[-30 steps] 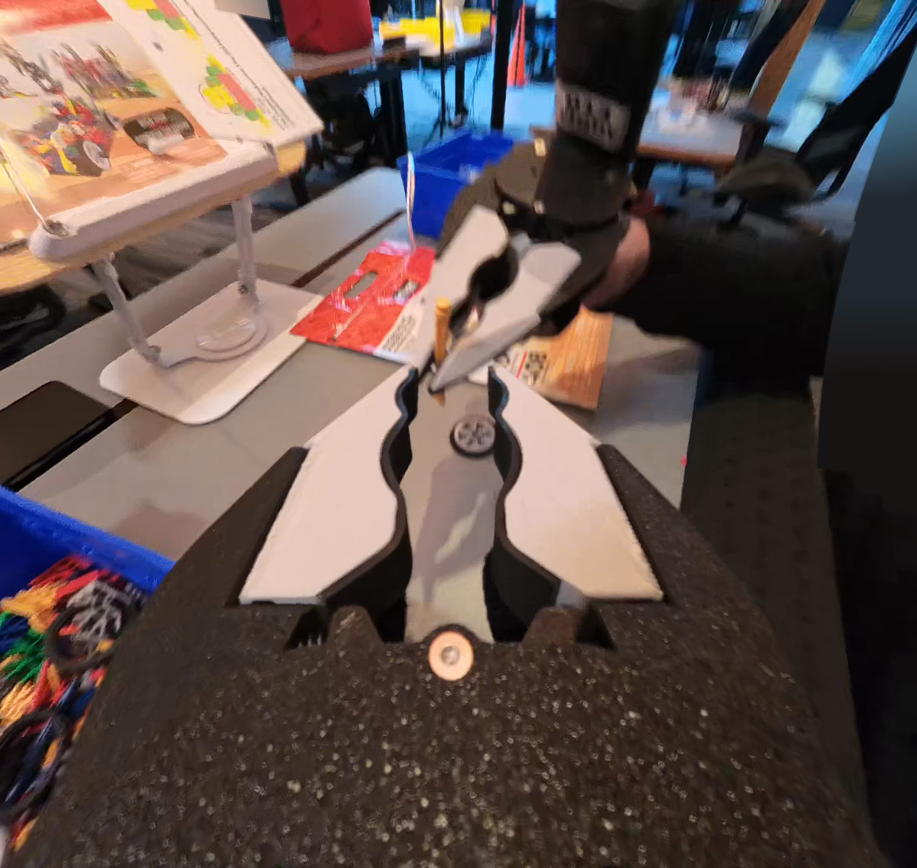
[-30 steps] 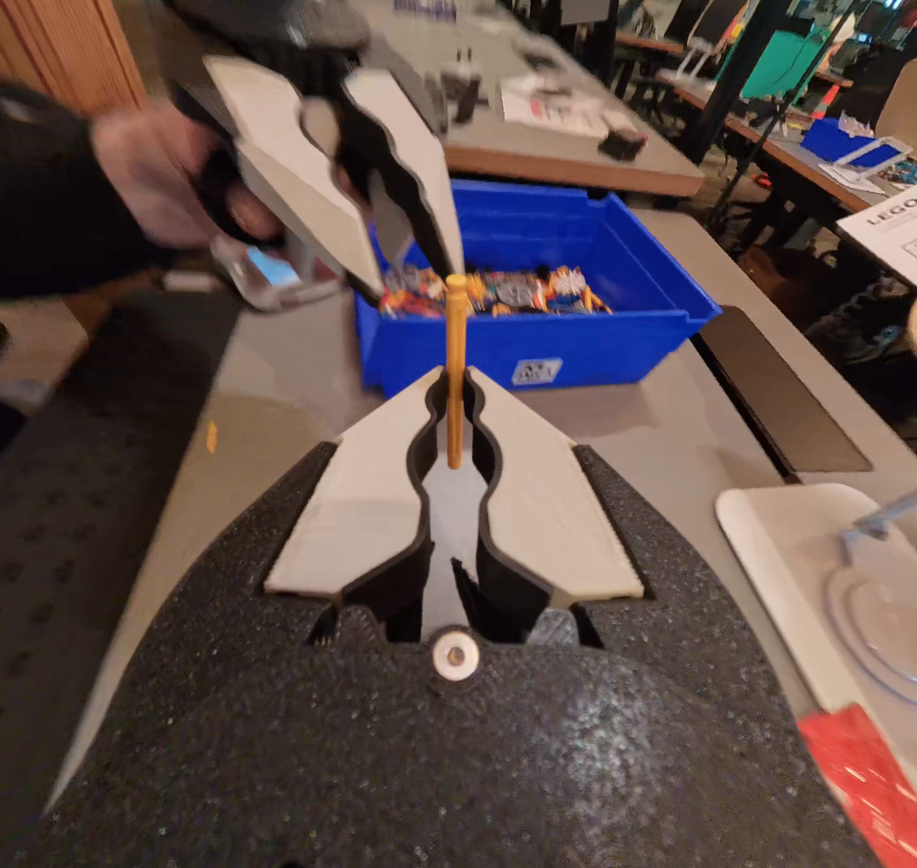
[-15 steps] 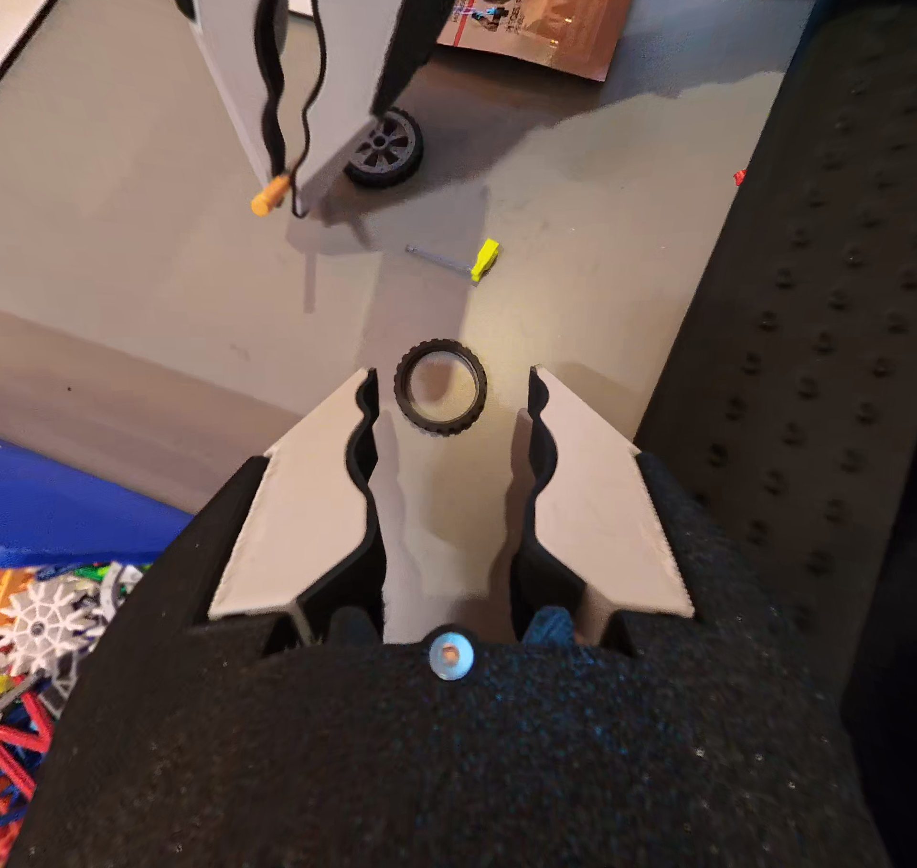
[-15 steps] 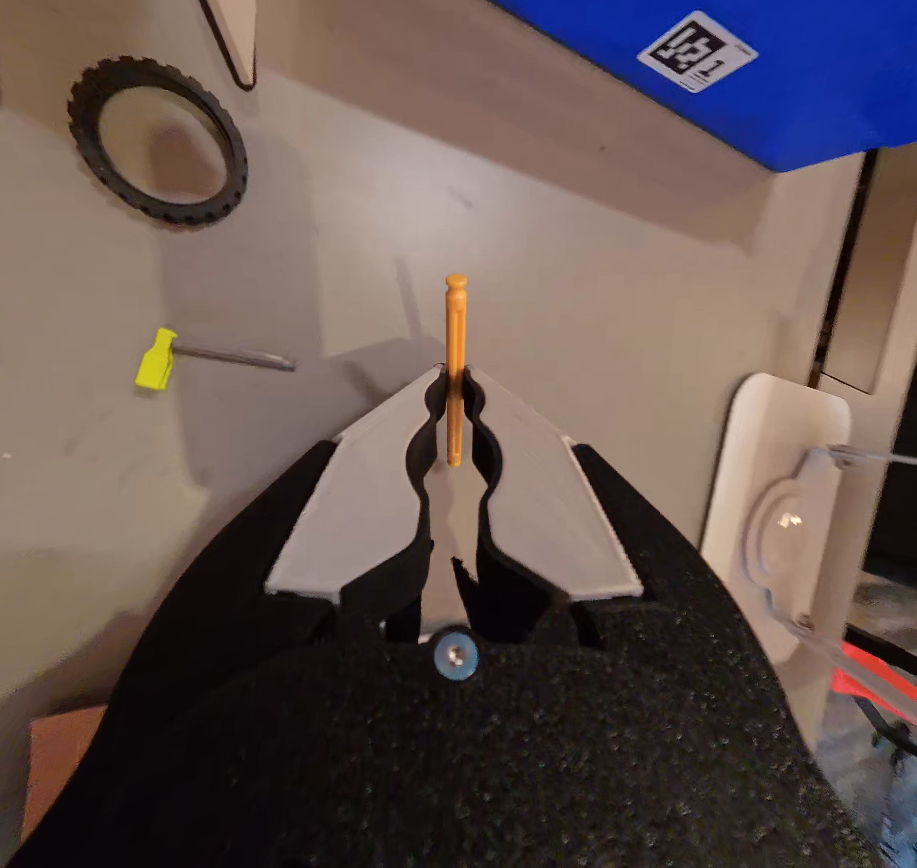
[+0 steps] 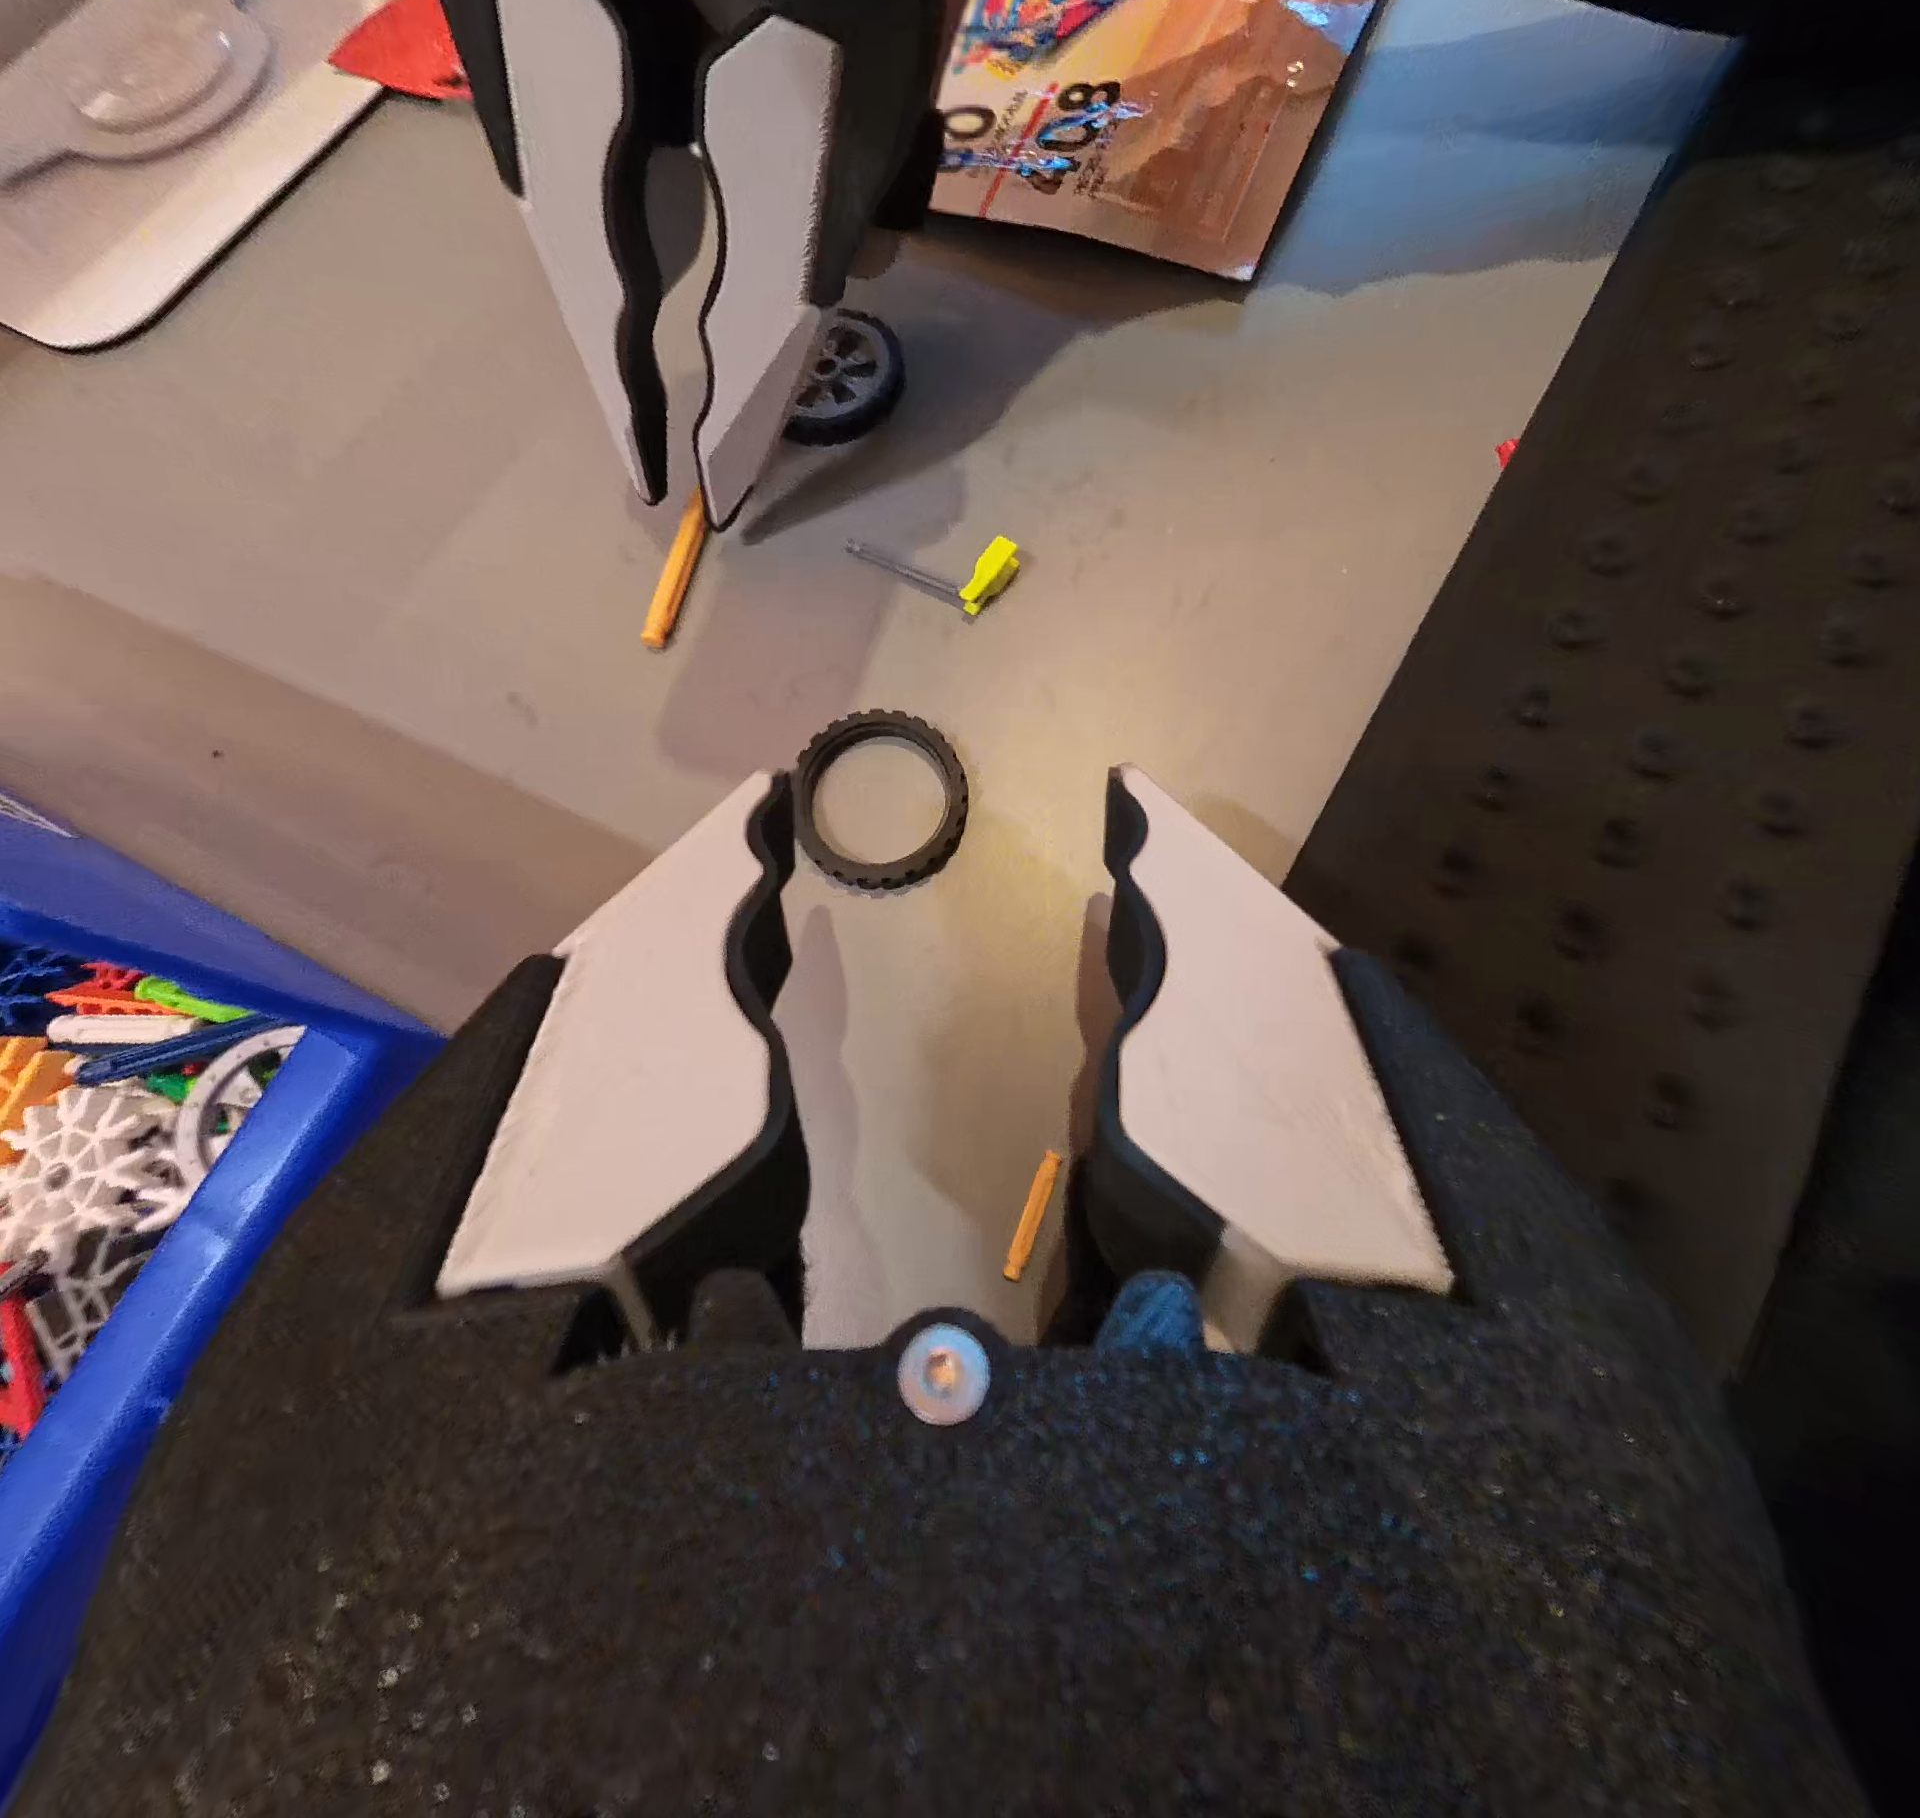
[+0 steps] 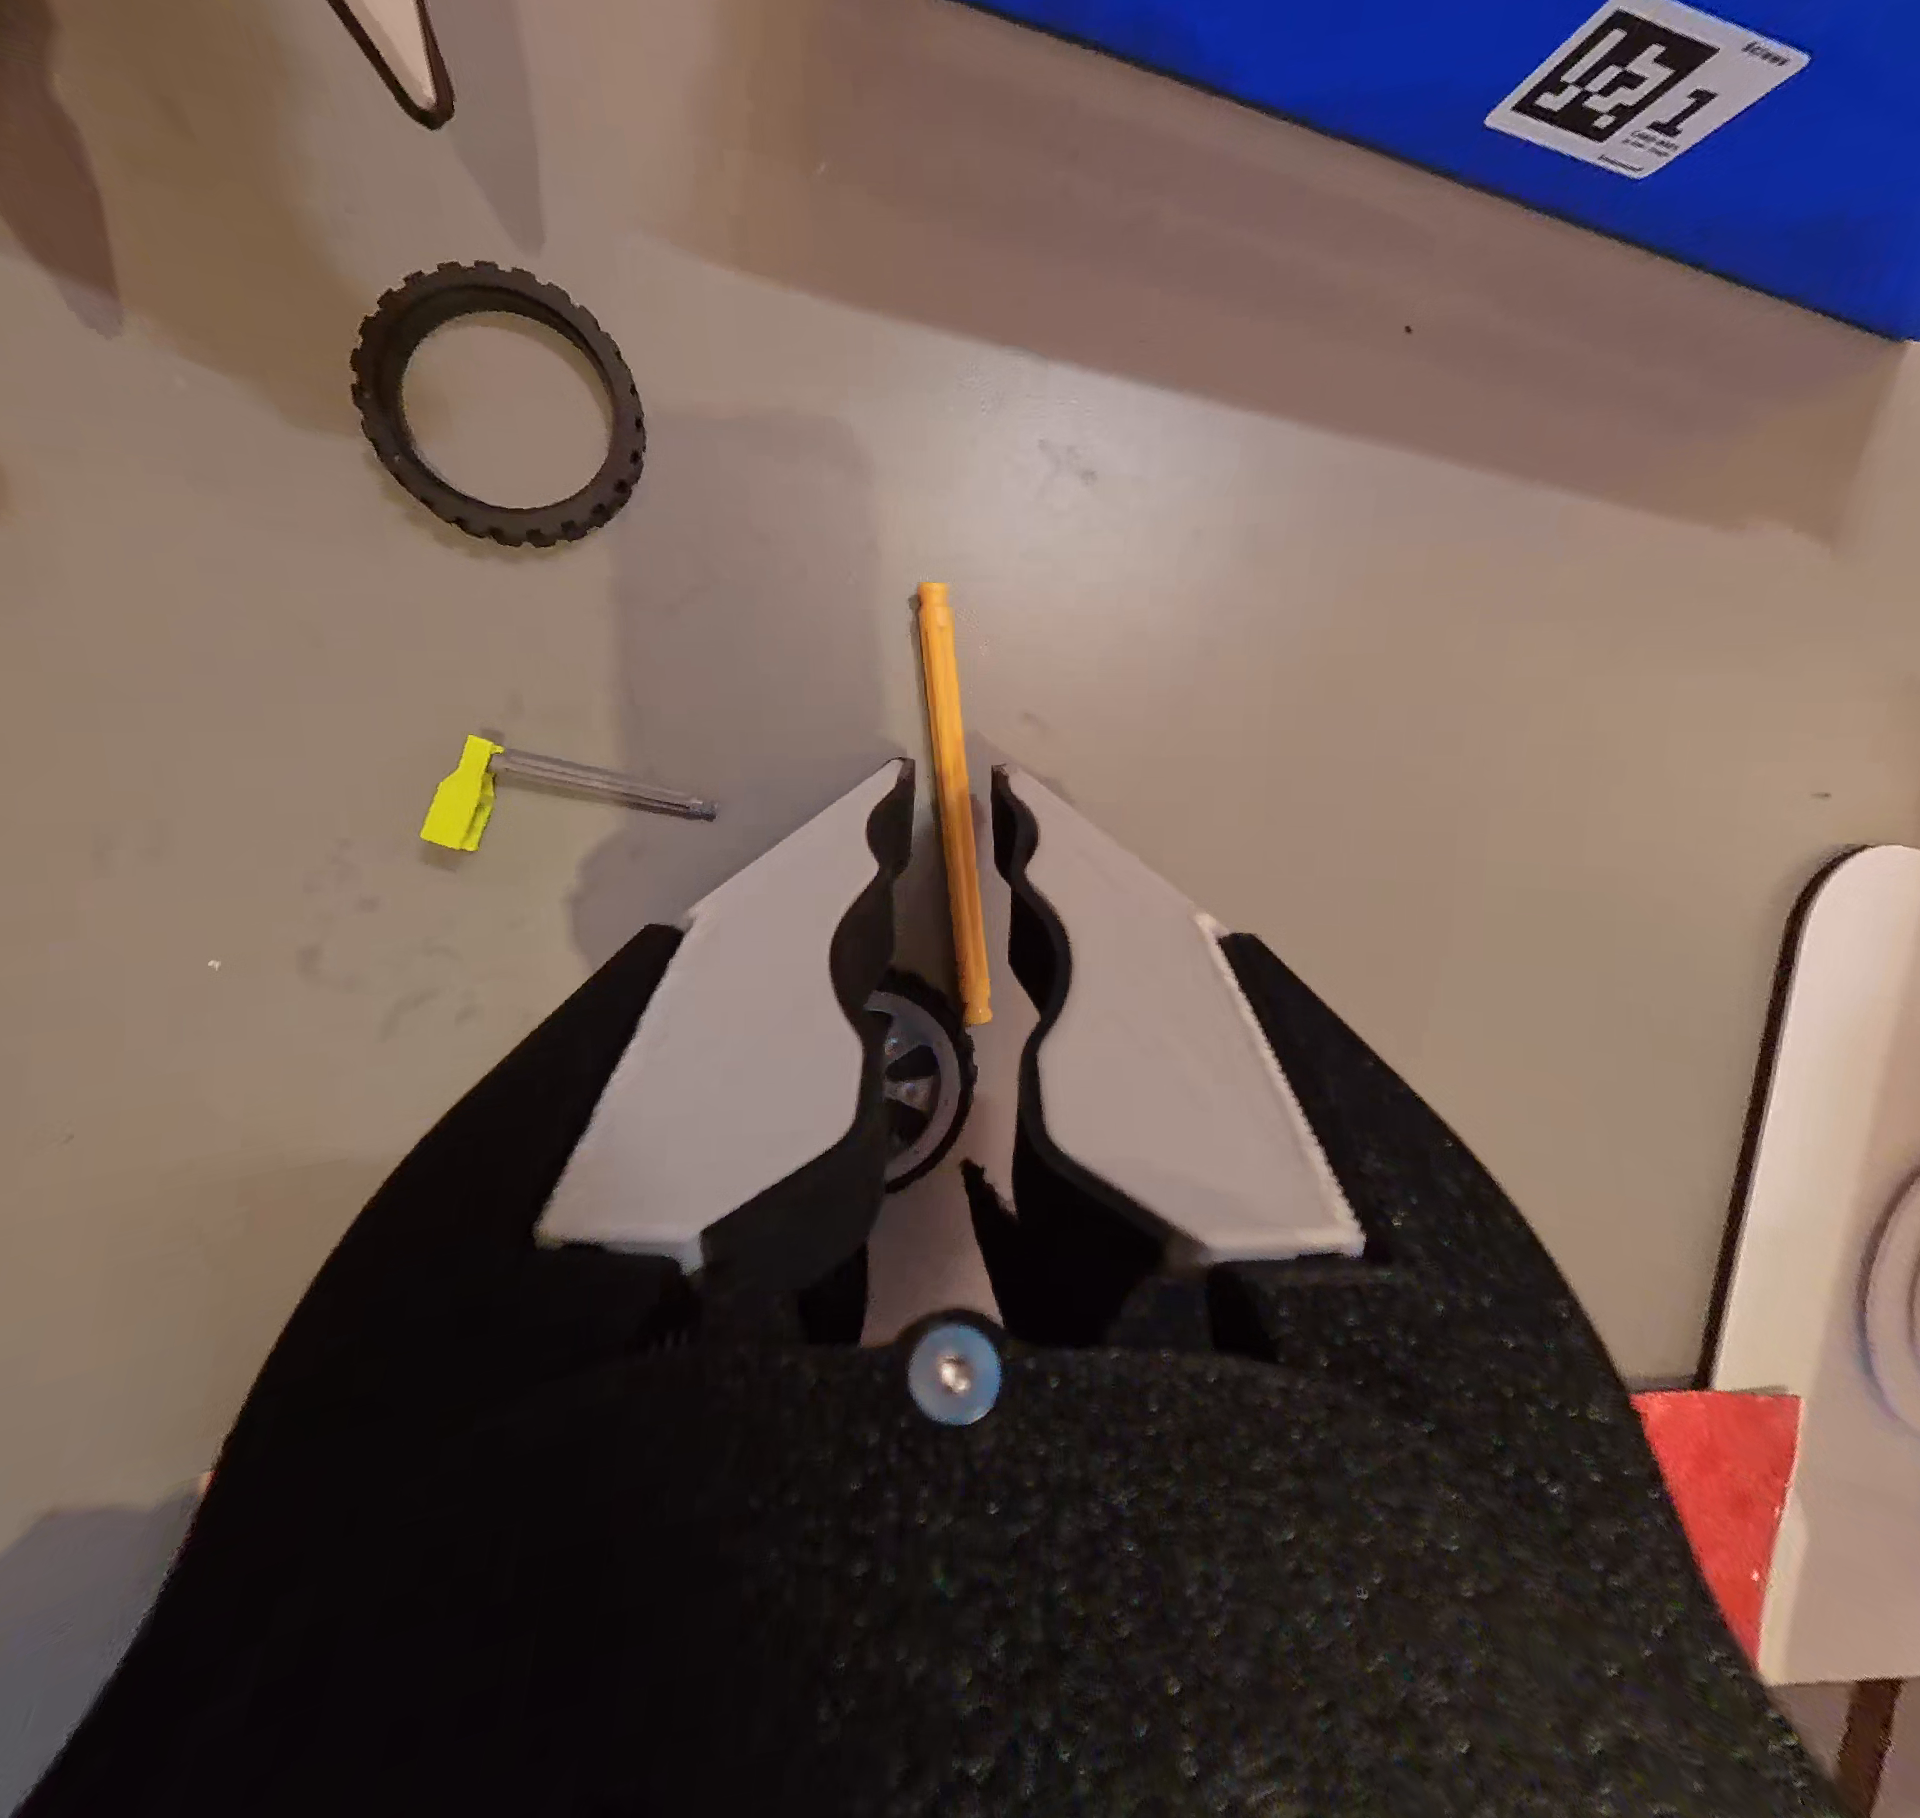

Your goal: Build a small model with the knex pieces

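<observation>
1. Left wrist view: the left gripper (image 5: 940, 781) hangs over the desk (image 5: 364, 521) with its fingers wide and nothing between them. The black tyre ring (image 5: 881, 804) lies flat beside its left fingertip, near the desk's right edge. Half a second ago the ring sat centred between the tips. A second orange rod (image 5: 1032, 1214) lies under the gripper.
2. Right wrist view: the right gripper (image 6: 951, 776) has narrowly parted fingers, and the orange rod (image 6: 954, 802) lies loose between them on the desk. Earlier it was pinched. A spoked wheel (image 6: 920, 1072) sits below, and the blue bin (image 6: 1351, 54) stands at the far edge.

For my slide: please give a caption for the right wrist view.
Right gripper, slightly open, around an orange rod lying on the grey table.
</observation>
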The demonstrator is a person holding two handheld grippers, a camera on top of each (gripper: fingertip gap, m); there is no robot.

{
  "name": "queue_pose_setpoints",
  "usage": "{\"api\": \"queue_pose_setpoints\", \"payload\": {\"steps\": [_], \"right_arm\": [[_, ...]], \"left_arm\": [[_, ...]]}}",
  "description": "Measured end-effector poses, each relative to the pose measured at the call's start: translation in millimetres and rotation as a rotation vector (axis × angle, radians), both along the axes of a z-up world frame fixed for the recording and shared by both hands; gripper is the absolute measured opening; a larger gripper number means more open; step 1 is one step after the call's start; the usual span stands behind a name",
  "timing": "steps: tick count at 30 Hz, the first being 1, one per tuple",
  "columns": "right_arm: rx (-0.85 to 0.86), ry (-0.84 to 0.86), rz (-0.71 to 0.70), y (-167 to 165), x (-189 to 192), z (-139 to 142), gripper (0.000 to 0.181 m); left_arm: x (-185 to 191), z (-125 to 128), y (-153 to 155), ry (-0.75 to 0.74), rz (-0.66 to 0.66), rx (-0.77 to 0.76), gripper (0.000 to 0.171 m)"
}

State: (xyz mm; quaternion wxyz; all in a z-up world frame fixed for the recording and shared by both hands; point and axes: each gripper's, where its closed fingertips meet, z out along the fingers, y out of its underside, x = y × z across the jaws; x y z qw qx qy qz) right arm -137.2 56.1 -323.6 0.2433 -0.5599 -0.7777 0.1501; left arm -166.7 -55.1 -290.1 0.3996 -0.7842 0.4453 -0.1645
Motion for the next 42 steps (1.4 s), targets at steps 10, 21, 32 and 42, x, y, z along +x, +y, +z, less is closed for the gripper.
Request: {"api": "queue_pose_setpoints", "payload": {"steps": [10, 21, 32, 42], "right_arm": [[-0.059, 0.106, -0.033, 3.9, -3.9, 17.8, 0.015], [-0.089, 0.162, -0.056, 12.8, 1.5, 19.5, 0.015], [-0.097, 0.171, -0.069, 17.7, 8.2, 17.5, 0.015], [-0.123, 0.159, -0.079, 21.6, 11.6, 6.8, 0.015]], "left_arm": [[-7.2, 11.8, 7.6, -0.037, 0.038, 0.11, 0.057], [-130.3, 99.4, 65.2, 0.18, 0.189, 0.27, 0.046], [-218.2, 83.8, 189.6, 0.454, 0.132, 0.028, 0.029], [-220.6, -8.2, 210.4, 0.747, -0.118, -0.307, 0.047]]}}
